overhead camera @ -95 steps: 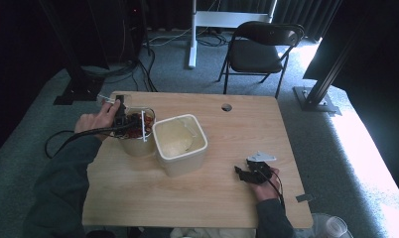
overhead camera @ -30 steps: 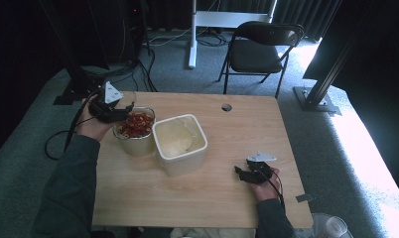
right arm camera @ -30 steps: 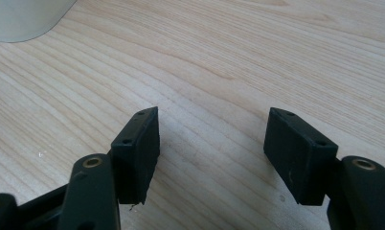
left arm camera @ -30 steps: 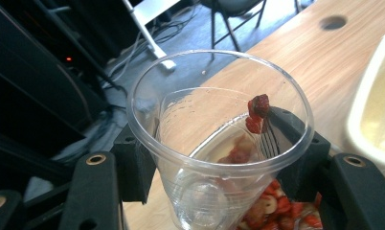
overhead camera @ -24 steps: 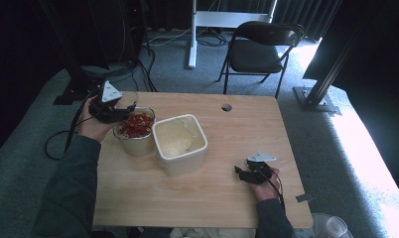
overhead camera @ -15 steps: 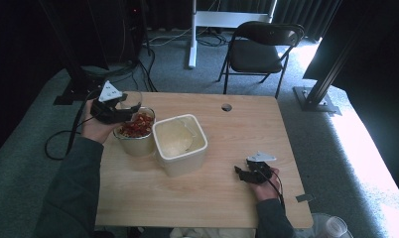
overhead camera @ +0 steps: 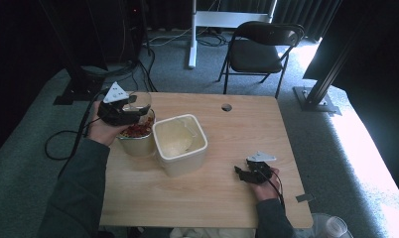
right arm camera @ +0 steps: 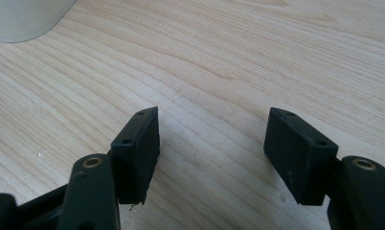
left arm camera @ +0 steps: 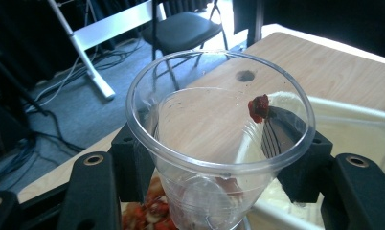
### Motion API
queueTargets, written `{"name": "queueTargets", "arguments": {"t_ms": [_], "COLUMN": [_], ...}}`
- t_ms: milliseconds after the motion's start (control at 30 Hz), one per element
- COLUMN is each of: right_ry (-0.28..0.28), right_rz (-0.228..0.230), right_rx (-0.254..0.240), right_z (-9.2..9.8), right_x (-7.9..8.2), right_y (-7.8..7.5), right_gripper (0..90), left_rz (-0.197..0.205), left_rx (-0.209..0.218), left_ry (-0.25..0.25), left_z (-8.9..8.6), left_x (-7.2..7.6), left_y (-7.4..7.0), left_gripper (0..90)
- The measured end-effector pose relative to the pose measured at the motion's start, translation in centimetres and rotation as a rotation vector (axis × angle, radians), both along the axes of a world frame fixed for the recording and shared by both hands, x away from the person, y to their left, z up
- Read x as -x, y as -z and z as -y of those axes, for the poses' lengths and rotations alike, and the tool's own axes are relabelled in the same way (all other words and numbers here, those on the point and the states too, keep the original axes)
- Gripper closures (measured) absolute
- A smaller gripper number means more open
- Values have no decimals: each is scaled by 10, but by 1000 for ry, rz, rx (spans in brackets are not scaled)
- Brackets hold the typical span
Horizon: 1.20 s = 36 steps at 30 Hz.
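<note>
High view: left gripper (overhead camera: 133, 105) has lifted the clear plastic cup (overhead camera: 139, 101) off the far-left edge and tipped it over the round tub of red chopped food (overhead camera: 137, 134), so the pour looks about done; the right gripper (overhead camera: 244, 173) hasn't moved, parked near-right on the counter (overhead camera: 227, 203). Left gripper view: jaws clamp the cup's (left arm camera: 219, 143) sides, near empty, one red scrap (left arm camera: 259, 106) stuck on the inner wall, white square container (left arm camera: 358, 134) just to its right. Right gripper view: jaws spread apart, nothing between them, bare counter (right arm camera: 238, 62).
</note>
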State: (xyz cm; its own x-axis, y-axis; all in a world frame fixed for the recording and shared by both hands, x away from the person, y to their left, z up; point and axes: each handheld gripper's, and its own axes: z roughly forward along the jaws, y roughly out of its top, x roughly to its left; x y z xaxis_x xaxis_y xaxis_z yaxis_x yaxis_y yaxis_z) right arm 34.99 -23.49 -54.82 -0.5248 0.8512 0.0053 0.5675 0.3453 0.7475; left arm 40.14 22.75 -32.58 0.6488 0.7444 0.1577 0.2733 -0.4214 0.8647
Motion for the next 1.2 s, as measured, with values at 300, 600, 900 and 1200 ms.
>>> {"name": "queueTargets", "arguments": {"t_ms": [300,600,900,1200], "right_ry": [1,1,1,1], "right_rz": [0,0,0,0], "right_rx": [1,1,1,1], "right_z": [-1,-1,-1,-1], "right_x": [0,0,0,0], "right_y": [0,0,0,0], "right_gripper": [355,355,355,355], "left_rz": [-10,-35,-54,-75], "left_rx": [29,40,43,21], "left_ry": [53,94,126,148], "left_z": [18,33,46,58], "left_x": [5,7,8,9], "left_y": [2,7,16,26], "left_gripper": [388,372,360,337]}}
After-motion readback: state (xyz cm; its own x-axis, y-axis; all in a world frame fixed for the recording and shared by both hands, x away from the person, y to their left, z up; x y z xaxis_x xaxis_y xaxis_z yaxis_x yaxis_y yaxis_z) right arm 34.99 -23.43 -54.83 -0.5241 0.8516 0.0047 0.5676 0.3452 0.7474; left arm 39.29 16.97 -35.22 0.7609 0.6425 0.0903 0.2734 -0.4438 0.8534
